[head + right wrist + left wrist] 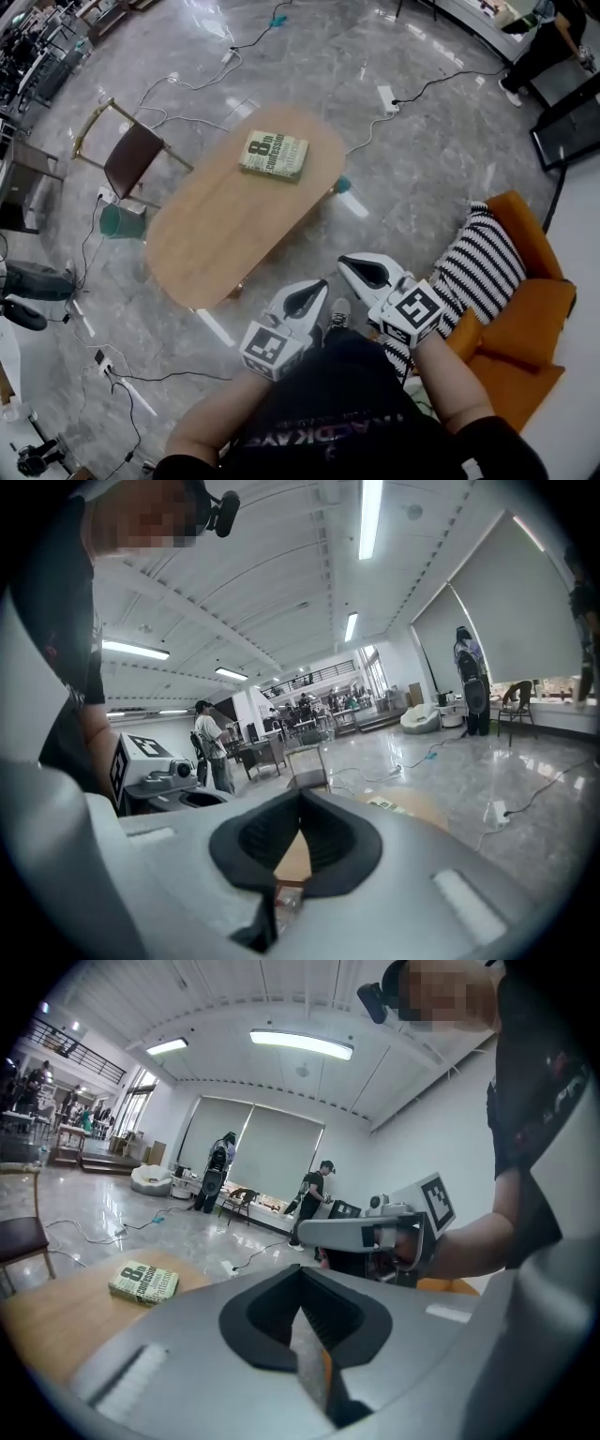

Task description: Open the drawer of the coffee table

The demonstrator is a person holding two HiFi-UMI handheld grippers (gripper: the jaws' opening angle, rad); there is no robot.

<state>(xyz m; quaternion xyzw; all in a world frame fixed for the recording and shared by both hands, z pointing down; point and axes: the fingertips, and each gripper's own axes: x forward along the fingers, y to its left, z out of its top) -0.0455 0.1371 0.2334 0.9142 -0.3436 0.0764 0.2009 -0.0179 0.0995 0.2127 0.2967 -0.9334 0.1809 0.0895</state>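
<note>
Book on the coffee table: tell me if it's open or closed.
Closed. The book lies flat on the coffee table, cover up, no pages spread.

The room is bright, lit from above by long ceiling lamps (300,1044) that show in both gripper views. The polished floor (309,66) gives back white glare patches on the far side, while the coffee table (216,225) is lit evenly. Both gripper views bend strongly and go black at the round edges; what is nearest to the lens is blurred.
</note>
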